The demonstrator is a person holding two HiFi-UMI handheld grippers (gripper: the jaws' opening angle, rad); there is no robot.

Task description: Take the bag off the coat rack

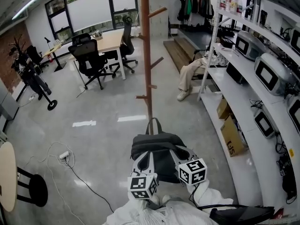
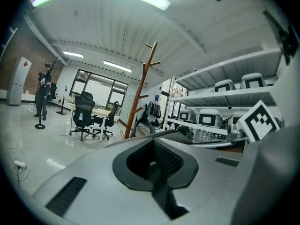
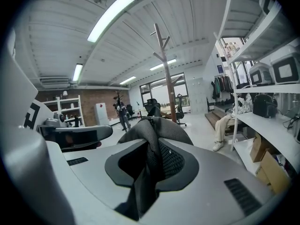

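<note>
Bag (image 1: 157,149) looks clear of the coat rack (image 1: 146,55). It hangs low at 6 o'clock of the trunk, with no peg through its top loop that I can see. I judge the lift-off done; what's left is drawing it away. Left gripper (image 2: 154,172) is clamped on the bag's mesh at its 7 o'clock, right gripper (image 3: 150,168) on a fabric fold at 4 o'clock. Both sit close to my body, pointing near level toward the rack.
</note>
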